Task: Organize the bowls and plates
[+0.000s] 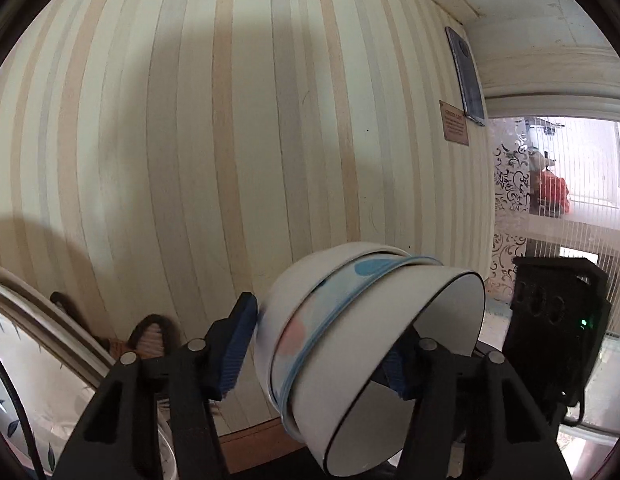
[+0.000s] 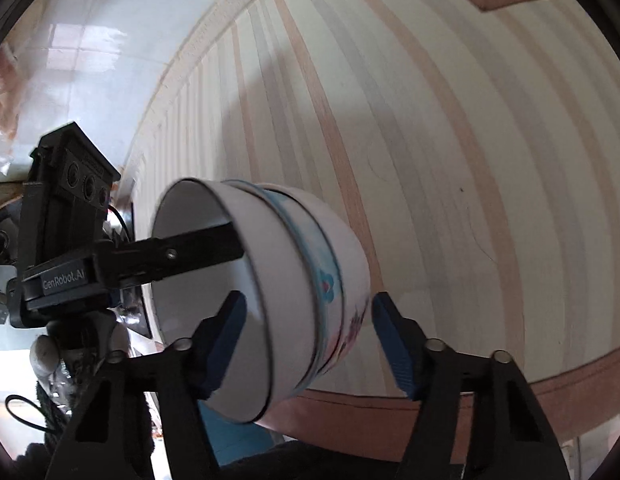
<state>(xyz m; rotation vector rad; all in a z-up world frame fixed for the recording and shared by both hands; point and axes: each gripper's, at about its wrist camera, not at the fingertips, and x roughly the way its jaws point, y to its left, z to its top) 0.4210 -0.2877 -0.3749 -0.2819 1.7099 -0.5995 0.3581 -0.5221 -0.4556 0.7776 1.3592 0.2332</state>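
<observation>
Nearest the lens: left gripper (image 1: 317, 332), jaws about half open and closed across the wall of the bowls (image 1: 349, 320). One blue pad lies on the outside of the outermost bowl and the other reaches inside the innermost; both look pressed home, so I log this as a firm hold. The bowls are three, nested: a plain white one outermost, a blue-rimmed patterned one in the middle, and a dark-rimmed white one inside. The stack is tipped well over, mouth toward the cameras, and lies over the near, brown-trimmed edge of the desk (image 1: 190, 160), whose top is covered in pale stripes. Right gripper (image 2: 308, 304) straddles the opposite wall at a similar half opening, one pad inside the mouth and one beside the outer bowl. From its own view I cannot tell whether that outer pad presses or stands just off. A phone (image 1: 465, 76) and a tan card (image 1: 453, 123) lie toward the far right corner, well apart from the bowls. Progress, as a judgement: the bowls are already gathered into one stack, so that part looks done. The stack has yet to be set down level. A leaf-patterned plate (image 1: 42, 372) at the left edge of the left view is still untouched.
</observation>
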